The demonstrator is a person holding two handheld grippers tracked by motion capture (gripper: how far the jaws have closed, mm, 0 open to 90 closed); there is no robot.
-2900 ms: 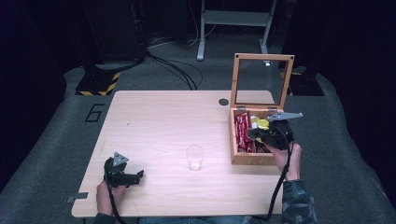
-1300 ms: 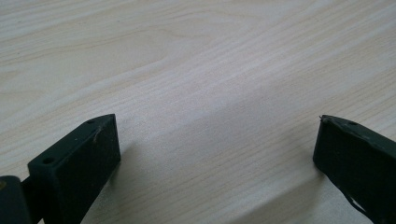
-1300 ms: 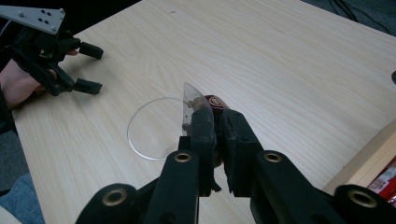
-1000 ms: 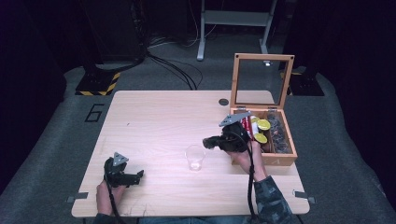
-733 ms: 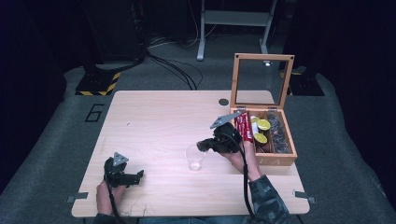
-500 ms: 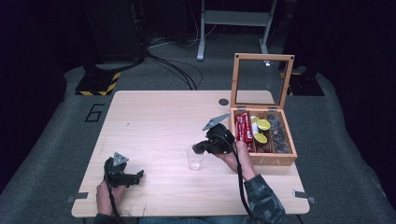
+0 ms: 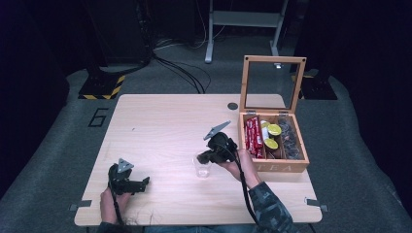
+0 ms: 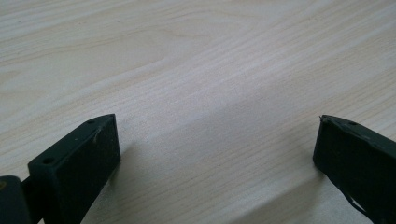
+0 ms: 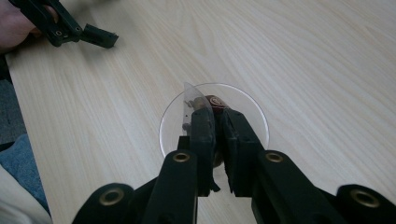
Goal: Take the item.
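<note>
**Pod over the cup, and the cup could tip**

By the table's near left corner our left claw point(image 7: 144, 183) rests wide and empty. Right claw point(image 9: 215, 122) pinches a small pod point(image 9: 215, 101) just above the clear cup point(image 9: 254, 116), mid-table near the front edge. We judge a nudged rim would topple it.

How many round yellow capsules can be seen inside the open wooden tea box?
2. One round yellow capsule lies in the middle compartment of the open wooden tea box, toward the back; the other lies just in front of it. More may be hidden beneath them.
</note>
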